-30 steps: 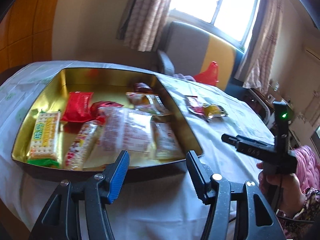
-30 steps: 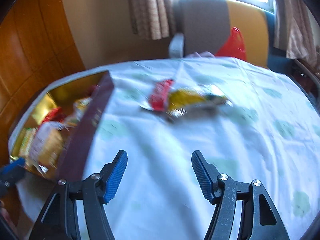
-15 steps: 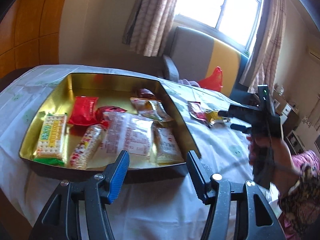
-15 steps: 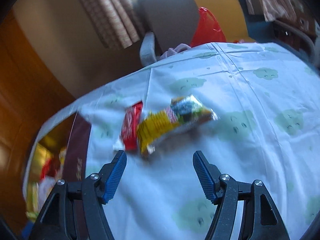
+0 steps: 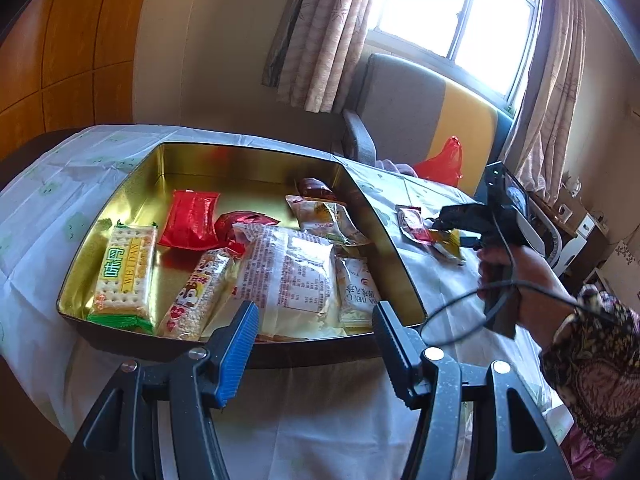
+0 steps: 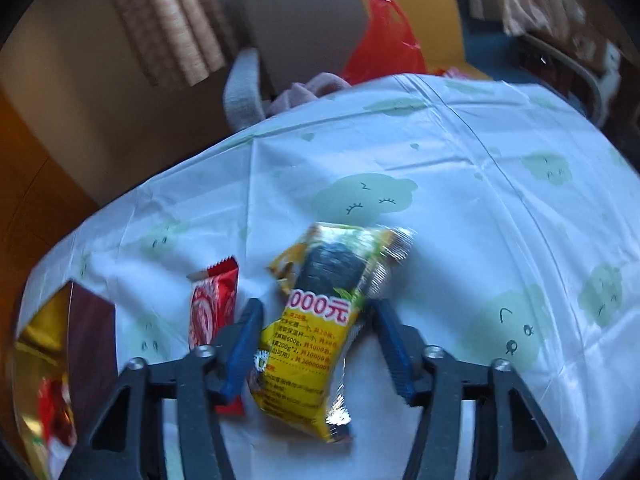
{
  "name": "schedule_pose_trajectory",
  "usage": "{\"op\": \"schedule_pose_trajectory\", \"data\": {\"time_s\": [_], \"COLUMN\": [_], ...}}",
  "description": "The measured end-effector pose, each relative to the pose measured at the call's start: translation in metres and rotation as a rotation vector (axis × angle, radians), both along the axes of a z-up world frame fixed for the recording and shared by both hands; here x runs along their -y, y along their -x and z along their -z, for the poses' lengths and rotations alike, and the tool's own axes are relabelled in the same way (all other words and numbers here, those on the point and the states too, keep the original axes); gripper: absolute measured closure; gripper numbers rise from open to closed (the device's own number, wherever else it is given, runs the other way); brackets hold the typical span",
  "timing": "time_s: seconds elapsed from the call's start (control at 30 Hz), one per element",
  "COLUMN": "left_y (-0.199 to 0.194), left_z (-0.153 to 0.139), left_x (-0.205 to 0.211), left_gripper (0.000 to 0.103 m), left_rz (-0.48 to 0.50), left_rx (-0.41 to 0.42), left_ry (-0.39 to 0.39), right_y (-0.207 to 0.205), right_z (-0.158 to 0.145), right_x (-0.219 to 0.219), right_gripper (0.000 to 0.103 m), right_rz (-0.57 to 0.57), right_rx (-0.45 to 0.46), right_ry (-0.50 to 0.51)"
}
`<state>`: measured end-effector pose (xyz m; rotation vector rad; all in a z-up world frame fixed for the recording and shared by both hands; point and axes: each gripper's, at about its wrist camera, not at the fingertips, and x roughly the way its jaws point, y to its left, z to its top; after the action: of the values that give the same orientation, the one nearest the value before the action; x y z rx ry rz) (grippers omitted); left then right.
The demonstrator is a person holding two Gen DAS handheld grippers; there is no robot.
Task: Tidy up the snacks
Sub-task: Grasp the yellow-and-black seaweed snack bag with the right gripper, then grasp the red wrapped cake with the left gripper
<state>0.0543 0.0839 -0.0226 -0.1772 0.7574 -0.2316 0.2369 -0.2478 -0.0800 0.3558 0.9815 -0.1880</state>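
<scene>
Yellow snack packet (image 6: 320,324) lies on the white cloth-covered worktop (image 6: 460,208), between the fingers of the right gripper (image 6: 316,320). The jaws have just been closing around it; blue pads sit right at the packet's sides, left pad touching or nearly so, right pad at its edge, firm press not clear. Red wafer bar (image 6: 212,308) lies just left of the packet, partly under the left finger. From the left wrist view, the right gripper (image 5: 460,232) is held by a hand (image 5: 516,280) with a patterned sleeve, down over the two loose snacks just right of the tin.

Gold-lined tin (image 5: 256,168) sits on the worktop, holding a cracker pack (image 5: 124,272), a red pouch (image 5: 192,220), a rice-cracker stick pack (image 5: 200,296), a big clear bag with printed label (image 5: 292,276) and more wrapped snacks at the right wall. Left gripper (image 5: 316,332) hovers at the tin's near edge, fingers spread apart, nothing between them.

Red plastic bag (image 6: 384,40) rests on a chair behind the worktop.
</scene>
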Motion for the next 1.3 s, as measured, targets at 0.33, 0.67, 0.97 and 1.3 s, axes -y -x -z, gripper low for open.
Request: {"op": "schedule_pose_trajectory", "data": {"time_s": [0.33, 0.67, 0.97, 1.3], "left_y": [-0.01, -0.051, -0.122, -0.197], "left_z": [-0.003, -0.019, -0.012, 0.031], "left_x": [0.04, 0.113, 0.182, 0.216], "left_gripper": [0.043, 0.043, 0.04, 0.04], "left_rz": [0.099, 0.246, 0.294, 0.237], "left_rx": [-0.019, -0.066, -0.141, -0.187], "left_ry": [-0.02, -0.015, -0.068, -0.162], "right_y": [0.066, 0.104, 0.106, 0.108], "right_z": [-0.001, 0.0, 0.006, 0.007], "right_x": [0.041, 0.065, 0.077, 0.079], "right_gripper": [0.068, 0.067, 0.063, 0.063], "right_rz": [-0.124, -0.112, -0.071, -0.065], "right_rx": [0.082, 0.143, 0.174, 0.189], "right_ry": [0.017, 0.117, 0.044, 0.038]}}
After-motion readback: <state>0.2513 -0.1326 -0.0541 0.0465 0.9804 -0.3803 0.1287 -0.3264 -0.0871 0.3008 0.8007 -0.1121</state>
